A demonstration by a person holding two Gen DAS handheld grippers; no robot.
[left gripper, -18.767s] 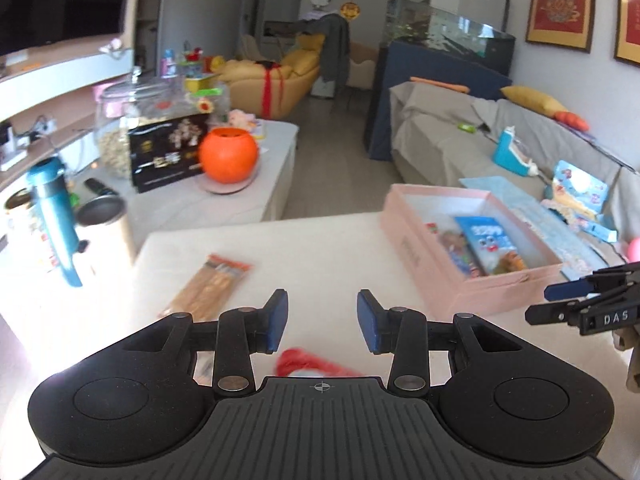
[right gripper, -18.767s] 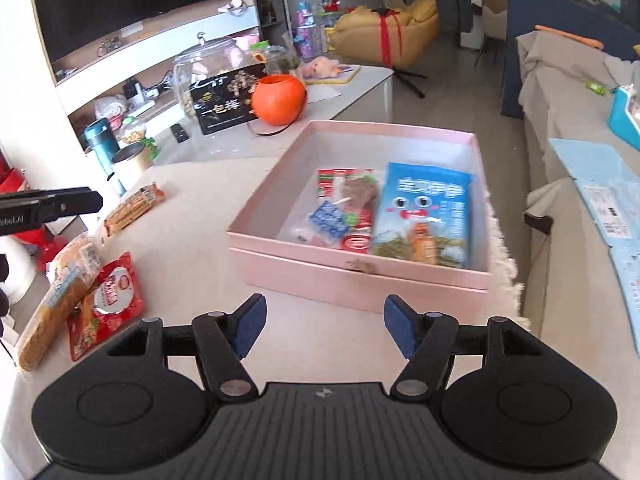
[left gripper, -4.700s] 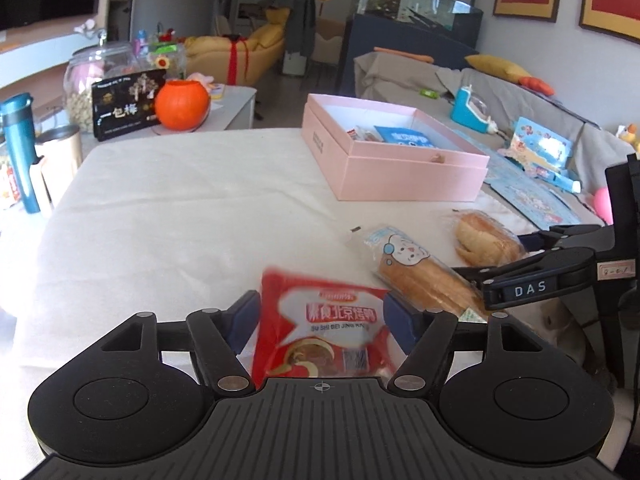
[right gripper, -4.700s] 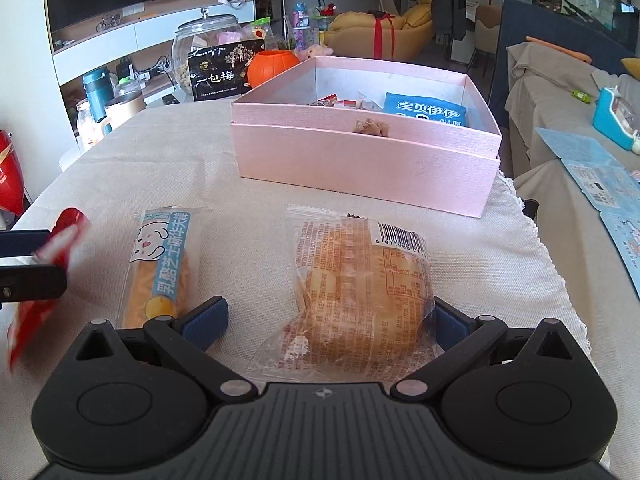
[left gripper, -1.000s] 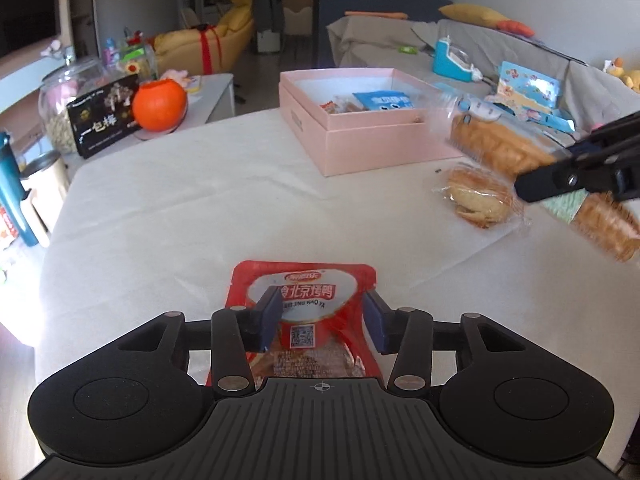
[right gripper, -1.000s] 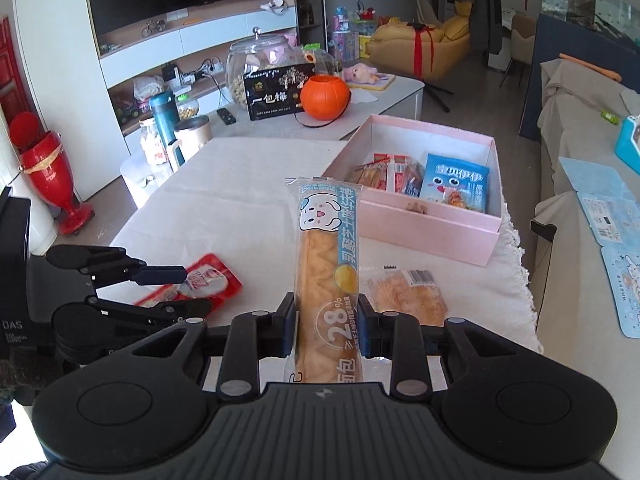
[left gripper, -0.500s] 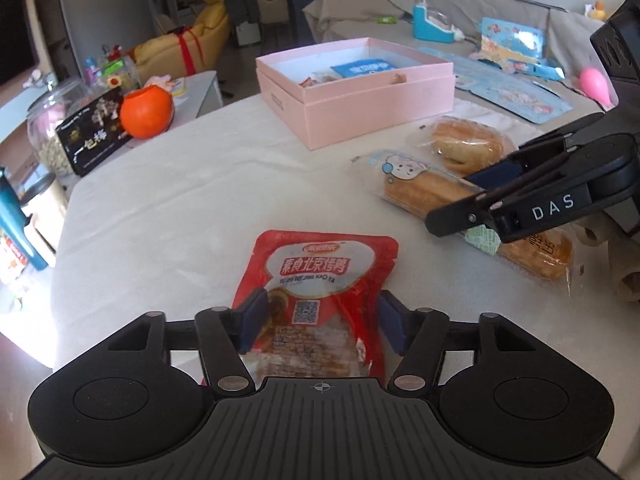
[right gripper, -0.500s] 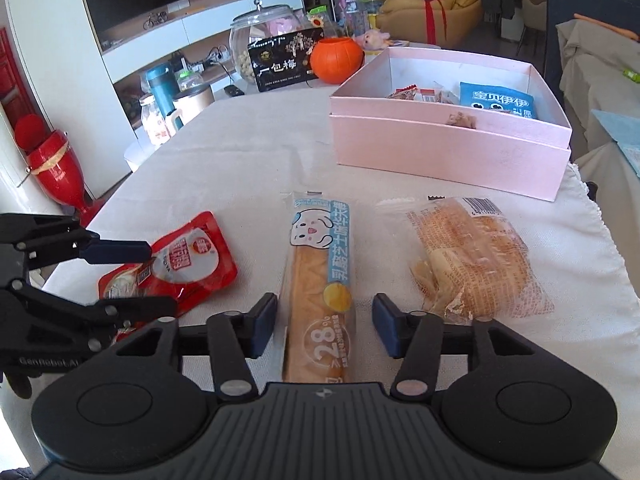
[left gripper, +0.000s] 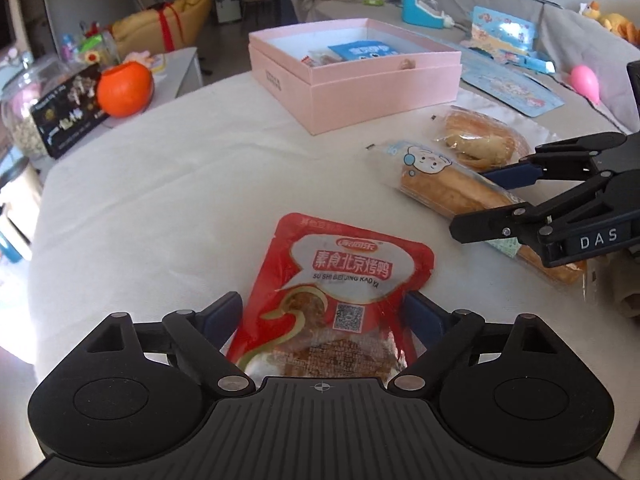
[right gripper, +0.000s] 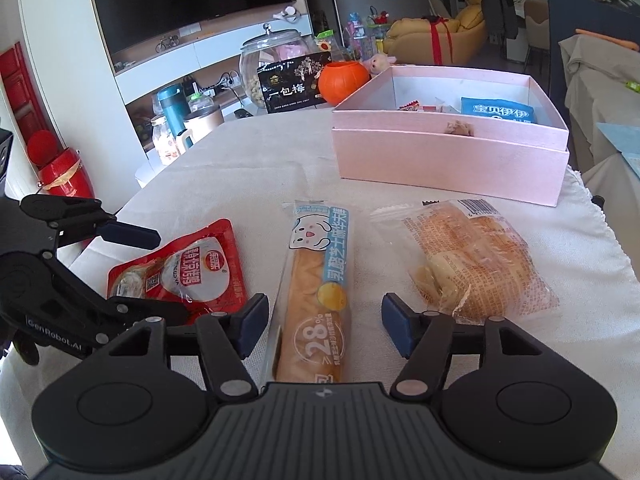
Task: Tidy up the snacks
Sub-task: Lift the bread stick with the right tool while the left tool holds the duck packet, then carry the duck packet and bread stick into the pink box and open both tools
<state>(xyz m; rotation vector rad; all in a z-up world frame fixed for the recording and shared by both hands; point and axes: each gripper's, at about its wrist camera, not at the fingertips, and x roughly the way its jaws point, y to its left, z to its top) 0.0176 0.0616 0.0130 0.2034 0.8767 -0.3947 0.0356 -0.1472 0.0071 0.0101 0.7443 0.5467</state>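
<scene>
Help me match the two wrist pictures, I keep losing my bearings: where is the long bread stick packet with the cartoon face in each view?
Left wrist: the long bread stick packet lies right of centre, partly behind the right gripper.
Right wrist: it runs up the lower centre, between that gripper's open fingers.
Shared landmark: the pink box beyond it.

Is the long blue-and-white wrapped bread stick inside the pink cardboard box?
No, the long wrapped bread stick lies on the white tablecloth, in front of the pink box.
</scene>
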